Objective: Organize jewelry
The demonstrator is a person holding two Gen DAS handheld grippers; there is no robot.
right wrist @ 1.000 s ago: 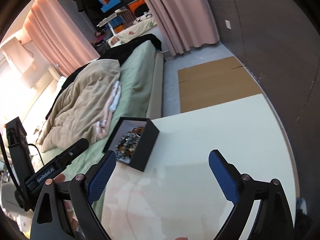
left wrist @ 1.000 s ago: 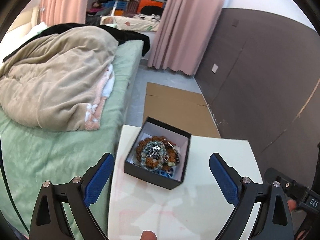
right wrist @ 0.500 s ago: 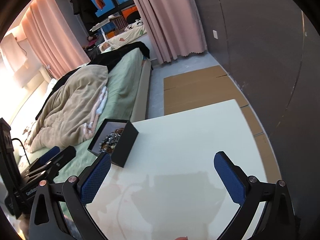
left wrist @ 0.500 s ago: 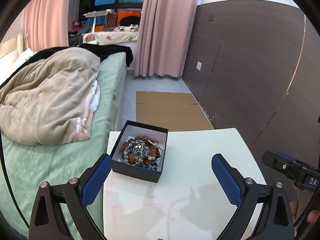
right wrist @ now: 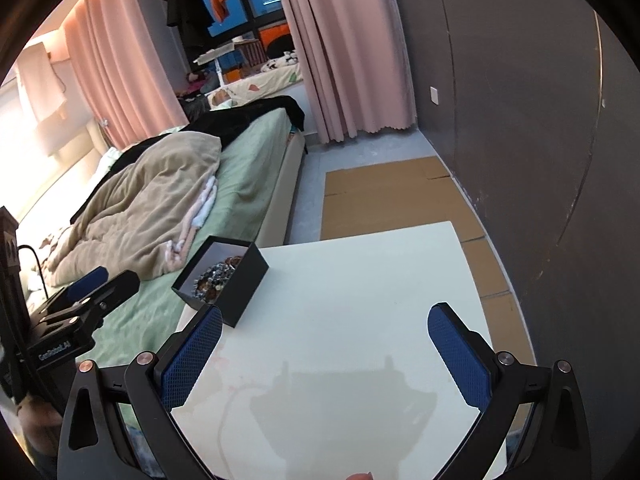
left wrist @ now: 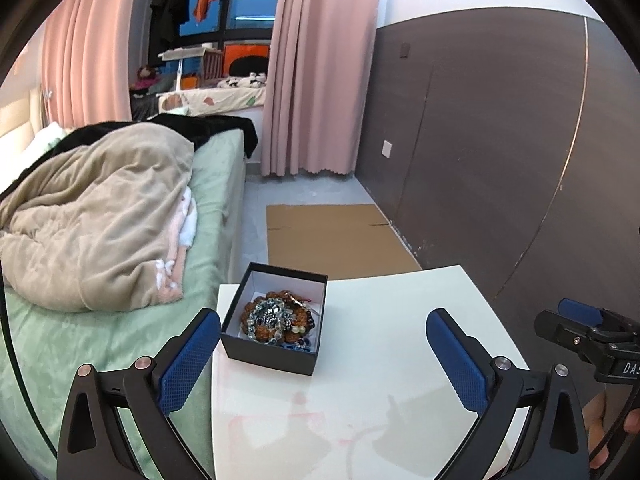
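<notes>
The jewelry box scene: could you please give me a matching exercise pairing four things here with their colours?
Things:
1. jewelry box
2. table
3. blanket
4. curtain

Colours:
A. pink
B. black outside, white inside
C. beige
D. cream-white

Pairs: 1-B, 2-D, 3-C, 4-A
</notes>
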